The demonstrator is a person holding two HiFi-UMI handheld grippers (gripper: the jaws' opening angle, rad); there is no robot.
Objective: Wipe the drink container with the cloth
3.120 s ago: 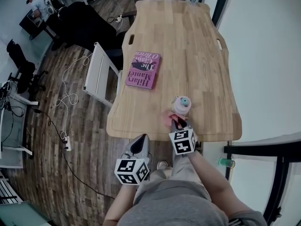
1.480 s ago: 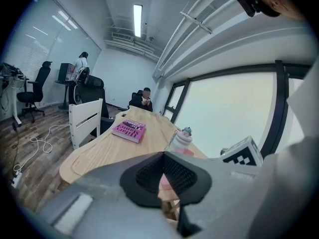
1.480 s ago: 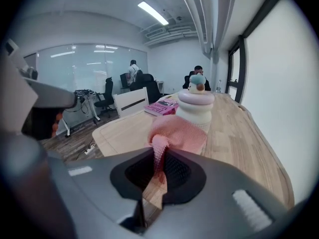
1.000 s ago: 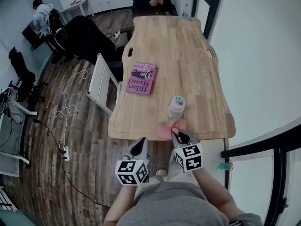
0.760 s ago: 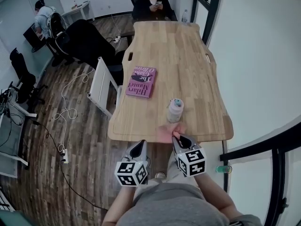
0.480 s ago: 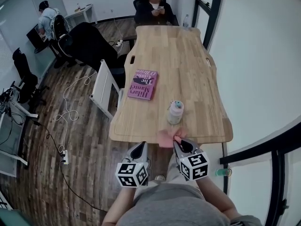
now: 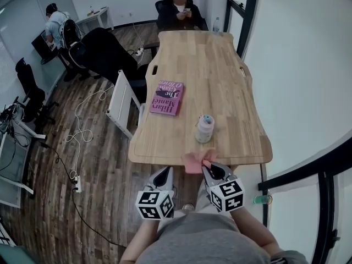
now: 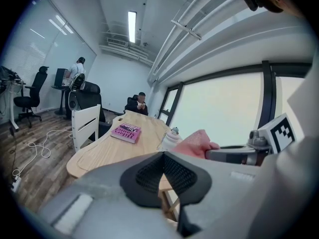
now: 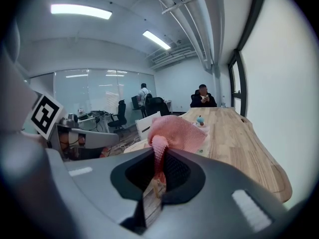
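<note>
A pale drink bottle [image 7: 204, 128] with a teal cap stands upright near the front edge of the wooden table [image 7: 231, 81]. My right gripper [image 7: 207, 165] is shut on a pink cloth [image 7: 194, 161], held just off the table's front edge and apart from the bottle. In the right gripper view the cloth [image 9: 174, 132] bunches out of the shut jaws [image 9: 160, 156], and the bottle [image 9: 199, 119] shows beyond it. My left gripper [image 7: 166, 172] hangs below the table edge, shut on nothing [image 8: 162, 156]. The left gripper view shows the bottle [image 8: 171, 138] and the cloth [image 8: 197, 143].
A pink book [image 7: 166, 97] lies on the table's left side. A white chair [image 7: 122, 100] stands by the left edge. One person sits at the table's far end [image 7: 179, 7], and another at a desk far left [image 7: 55, 18]. Cables run over the floor [image 7: 77, 142].
My right gripper has drawn back with the cloth from the bottle's base to just off the table's front edge. The bottle stays upright. The left gripper has hardly moved.
</note>
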